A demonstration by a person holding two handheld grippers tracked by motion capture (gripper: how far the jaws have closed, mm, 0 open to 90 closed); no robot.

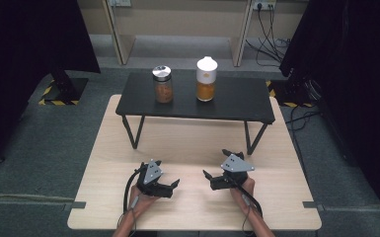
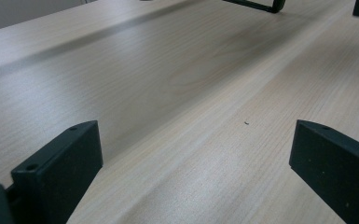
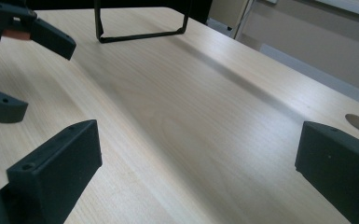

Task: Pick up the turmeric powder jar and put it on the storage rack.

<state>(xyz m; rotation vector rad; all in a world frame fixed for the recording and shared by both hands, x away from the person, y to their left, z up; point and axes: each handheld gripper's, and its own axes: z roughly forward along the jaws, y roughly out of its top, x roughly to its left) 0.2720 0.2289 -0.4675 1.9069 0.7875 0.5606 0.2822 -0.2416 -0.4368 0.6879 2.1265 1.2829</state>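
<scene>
Resting on the pale wood-grain table (image 1: 192, 143), left gripper (image 1: 173, 184) and right gripper (image 1: 207, 176) gape, blocky black jaws empty.

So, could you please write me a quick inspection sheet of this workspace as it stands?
Surface: light wooden table, bare in front of both tools; a low black shelf stands on its far half.
Job's things: silver-lidded jar and white-capped jar, upright and apart on the shelf, neither touched.
Clutter: nothing seen, bar a tiny speck on the wood.
Grippers: left tool and right tool held low over the near table, jaws wide apart, empty, pointing at each other.
Cables: one trails from each tool along the forearms; more hang from a wall socket.
Surroundings: grey carpet, dark curtains at both sides, hazard tape on the floor.
</scene>
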